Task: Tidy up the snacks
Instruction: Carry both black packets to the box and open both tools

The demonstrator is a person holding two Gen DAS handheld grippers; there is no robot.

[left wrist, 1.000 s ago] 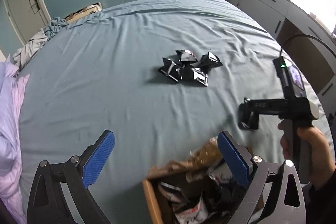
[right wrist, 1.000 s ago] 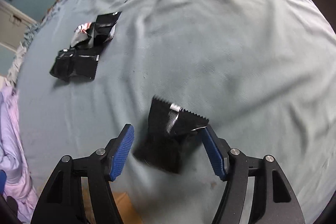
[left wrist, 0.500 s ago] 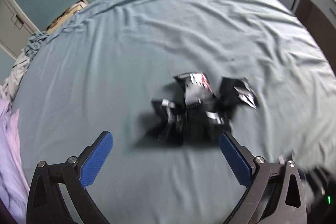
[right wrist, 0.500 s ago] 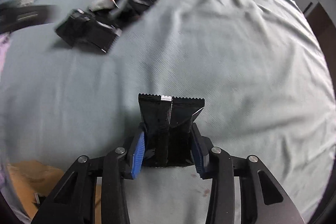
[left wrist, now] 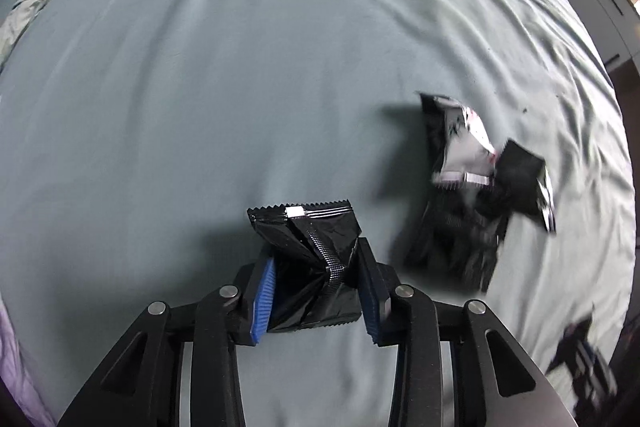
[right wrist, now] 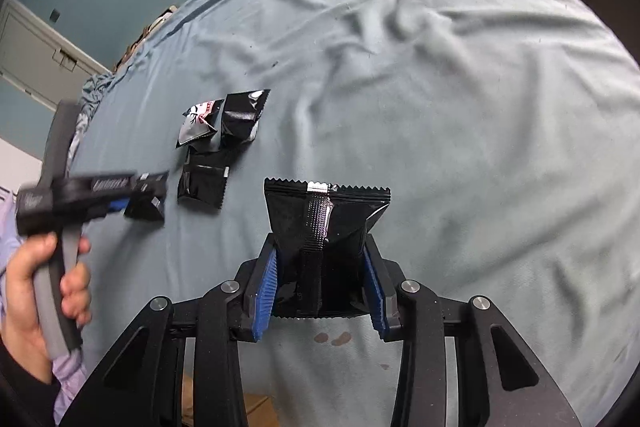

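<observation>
Both sets of jaws are clenched, each on its own black snack packet: the left gripper (left wrist: 316,291) pinches a crumpled packet (left wrist: 310,251), the right gripper (right wrist: 322,287) a flatter packet (right wrist: 326,227), both above the bed (right wrist: 460,107). A small pile of packets (right wrist: 218,143) already lies grouped on the sheet; judging by that, sorting is partway, with these two yet to be placed
</observation>
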